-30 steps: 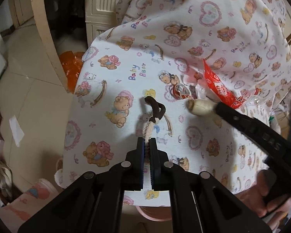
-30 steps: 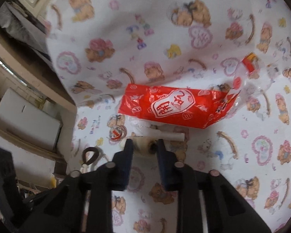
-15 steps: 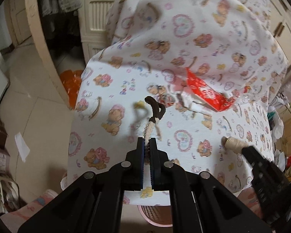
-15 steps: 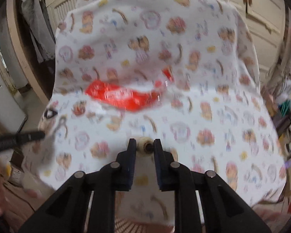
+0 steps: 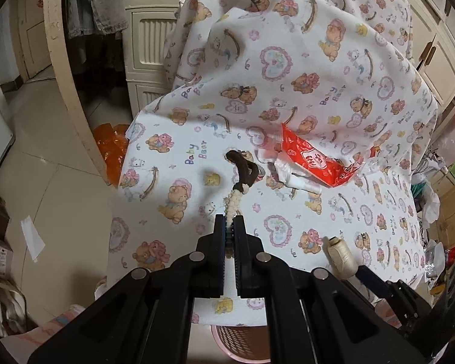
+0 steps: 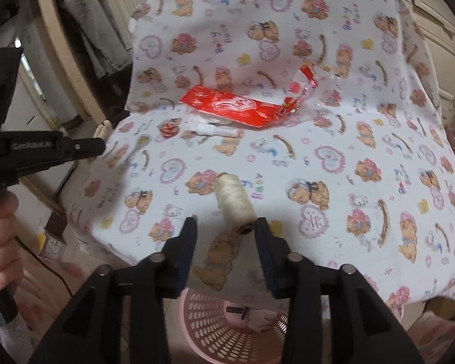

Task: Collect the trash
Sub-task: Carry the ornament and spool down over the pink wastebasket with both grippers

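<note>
1. Right hand-held gripper [image 6: 226, 235]: jaws have just been opening; the spool [image 6: 233, 204] sits between them, touching the right pad at most, no longer clamped.
2. Basket [image 6: 203, 327]: pink, on the floor directly below the spool, at the near edge of the worktop [image 6: 379, 151].
3. Left hand-held gripper [image 5: 230, 236]: jaws together, clamped on a beaded band [image 5: 238, 182] (brown loop at its far end), held farther from the basket than the spool.
4. Wrapper [image 6: 236, 107]: red, on the worktop well beyond the basket, a white tube [image 6: 218, 130] just in front of it.
5. Handling note: spread the right jaws fully over the basket mouth so the spool falls clear; bring the band over next.
</note>
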`<state>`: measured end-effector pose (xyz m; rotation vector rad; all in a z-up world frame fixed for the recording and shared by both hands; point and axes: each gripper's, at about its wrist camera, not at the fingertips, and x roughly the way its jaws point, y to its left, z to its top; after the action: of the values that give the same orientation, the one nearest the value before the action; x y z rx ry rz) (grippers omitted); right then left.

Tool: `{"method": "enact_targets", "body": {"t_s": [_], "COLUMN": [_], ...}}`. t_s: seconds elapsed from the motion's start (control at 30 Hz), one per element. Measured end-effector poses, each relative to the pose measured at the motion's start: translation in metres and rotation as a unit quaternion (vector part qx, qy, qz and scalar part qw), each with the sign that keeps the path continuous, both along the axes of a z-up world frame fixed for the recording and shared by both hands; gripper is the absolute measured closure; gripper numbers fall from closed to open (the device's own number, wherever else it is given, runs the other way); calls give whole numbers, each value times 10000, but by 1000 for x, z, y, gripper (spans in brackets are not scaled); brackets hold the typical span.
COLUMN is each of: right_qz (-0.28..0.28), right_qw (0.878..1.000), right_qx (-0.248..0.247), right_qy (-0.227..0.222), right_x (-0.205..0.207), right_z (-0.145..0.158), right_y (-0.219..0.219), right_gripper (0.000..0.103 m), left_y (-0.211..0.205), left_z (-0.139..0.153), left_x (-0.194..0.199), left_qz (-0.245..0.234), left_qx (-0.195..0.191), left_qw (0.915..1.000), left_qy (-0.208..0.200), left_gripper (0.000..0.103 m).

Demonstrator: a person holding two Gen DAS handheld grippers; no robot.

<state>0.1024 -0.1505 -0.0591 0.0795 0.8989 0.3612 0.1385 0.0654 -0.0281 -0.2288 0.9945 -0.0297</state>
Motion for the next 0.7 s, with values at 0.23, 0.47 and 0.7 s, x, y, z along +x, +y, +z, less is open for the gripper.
{"method": "enact_targets", "body": {"t_s": [0.23, 0.47, 0.7], "right_qz": [-26, 197, -262], "right_qw": [9985, 9986, 9993], "right_qx": [-364, -329, -36], "right_qy": [-406, -360, -251], "right_x": [11, 17, 12], "right_z": [1, -6, 4], "right_y": [6, 10, -5], "right_gripper": [61, 80, 82], "left_y": [-6, -11, -15], "left_z": [-3, -4, 0], "left_x": [-1, -1, -5], "left_qz": [-112, -225, -305], "left_qx": [55, 44, -49], "left_qw": [9999, 9997, 9995], "left_qy": [-5, -1, -10], "left_gripper": [99, 99, 99]}}
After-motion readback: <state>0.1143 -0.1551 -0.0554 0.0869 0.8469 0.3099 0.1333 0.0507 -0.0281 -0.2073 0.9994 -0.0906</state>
